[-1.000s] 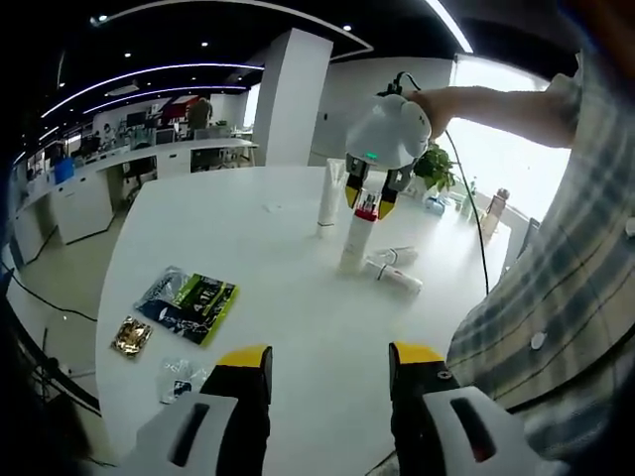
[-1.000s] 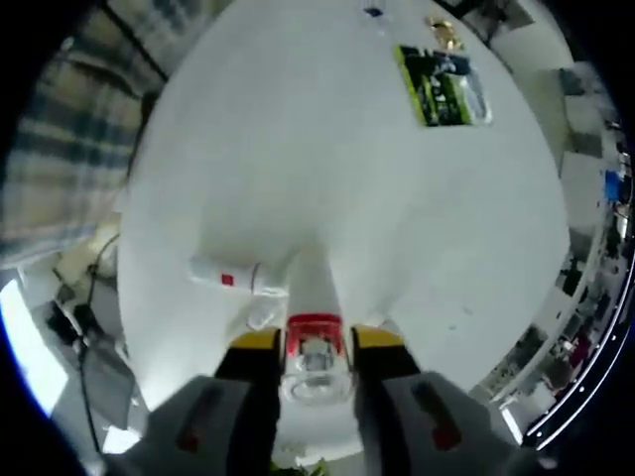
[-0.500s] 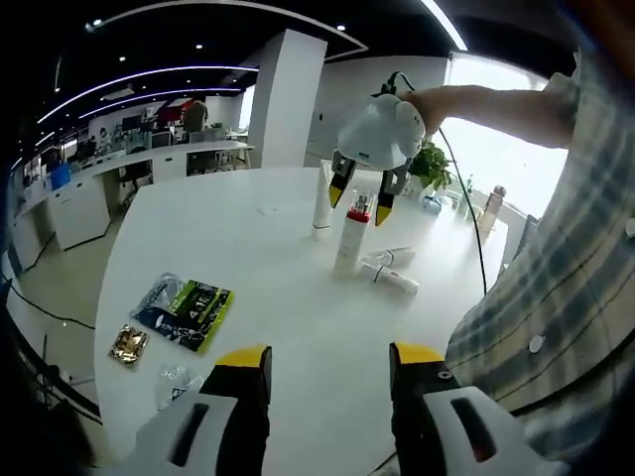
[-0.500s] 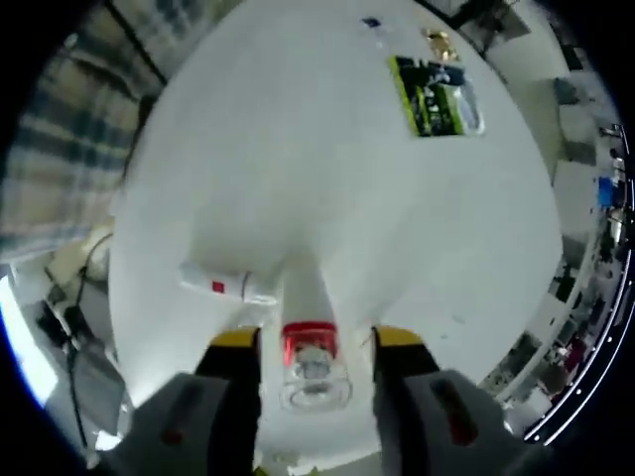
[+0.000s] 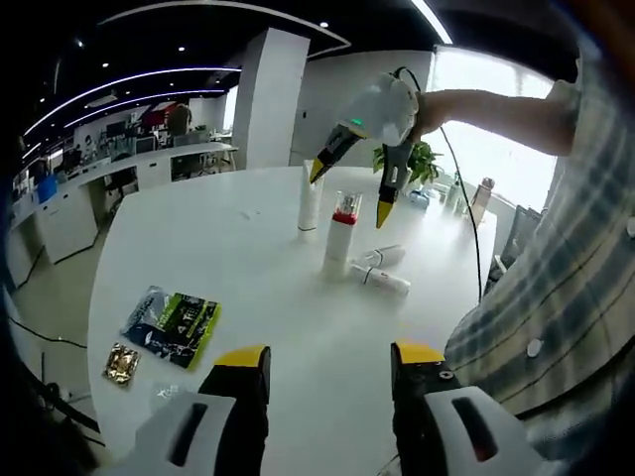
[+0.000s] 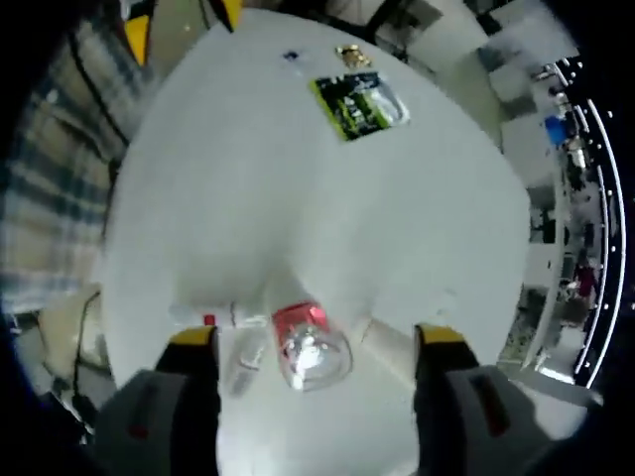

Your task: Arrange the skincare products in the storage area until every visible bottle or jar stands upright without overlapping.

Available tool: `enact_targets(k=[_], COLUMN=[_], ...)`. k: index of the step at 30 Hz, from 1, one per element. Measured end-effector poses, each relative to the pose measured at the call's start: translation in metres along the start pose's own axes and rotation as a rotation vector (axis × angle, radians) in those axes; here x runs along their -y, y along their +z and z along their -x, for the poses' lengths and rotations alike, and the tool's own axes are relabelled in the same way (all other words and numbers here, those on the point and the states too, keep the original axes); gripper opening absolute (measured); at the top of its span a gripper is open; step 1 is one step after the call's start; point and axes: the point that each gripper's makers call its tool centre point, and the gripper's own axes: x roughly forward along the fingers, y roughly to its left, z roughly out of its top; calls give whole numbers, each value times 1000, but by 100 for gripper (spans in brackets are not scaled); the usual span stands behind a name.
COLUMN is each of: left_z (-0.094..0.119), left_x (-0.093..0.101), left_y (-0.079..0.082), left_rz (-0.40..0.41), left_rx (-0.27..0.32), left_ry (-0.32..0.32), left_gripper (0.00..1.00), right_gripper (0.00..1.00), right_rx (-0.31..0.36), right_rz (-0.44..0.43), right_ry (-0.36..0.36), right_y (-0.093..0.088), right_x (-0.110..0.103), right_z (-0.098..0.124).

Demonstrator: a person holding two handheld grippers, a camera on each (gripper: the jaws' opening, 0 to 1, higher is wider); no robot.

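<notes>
A white bottle with a red collar and clear cap [image 5: 340,230] stands upright on the white table [image 5: 228,258]. My right gripper [image 5: 352,190] hovers just above it, open wide, its fingertips apart from the cap. Seen from above in the right gripper view, the same bottle [image 6: 306,344] sits between the spread jaws of my right gripper [image 6: 316,342]. A tall white tube [image 5: 310,196] stands upright behind it. Two small white bottles [image 5: 383,280] [image 5: 382,256] lie on their sides beside it; one carries a red mark [image 6: 211,317]. My left gripper [image 5: 330,359] is open and holds nothing, low over the near table edge.
A green and black packet [image 5: 175,315] [image 6: 358,103] and a small gold packet [image 5: 120,363] lie at the table's left. A person's plaid sleeve [image 5: 556,258] fills the right side. Desks and a potted plant [image 5: 429,164] stand beyond the table.
My right gripper has let go of the red-collared bottle, spread wider and lifted off it. The bottle stays upright. The left gripper's view shifted slightly.
</notes>
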Motion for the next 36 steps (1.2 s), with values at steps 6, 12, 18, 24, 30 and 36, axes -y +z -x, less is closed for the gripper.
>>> enact_targets(k=[6, 12, 18, 24, 30, 36], left_z=[-7, -13, -18, -20, -18, -14], left_x=[6, 4, 7, 10, 10, 10], left_y=[9, 17, 19, 26, 23, 18], left_rz=[-36, -46, -62, -64, -52, -34], left_rx=[-6, 0, -10, -2, -1, -7], left_ry=[-33, -42, -63, -77, -78, -79], left_gripper=[50, 51, 51, 51, 51, 51], right_gripper=[83, 95, 99, 99, 99, 99], right_rx=[84, 232, 448, 594, 634, 623], right_rz=[-188, -485, -799, -1136, -1279, -1335], right_ry=[-11, -53, -135, -214, -230, -209], right_y=[-10, -15, -15, -31, -28, -15], right_x=[-14, -24, -14, -8, -15, -18], right_z=[4, 3, 16, 16, -4, -31])
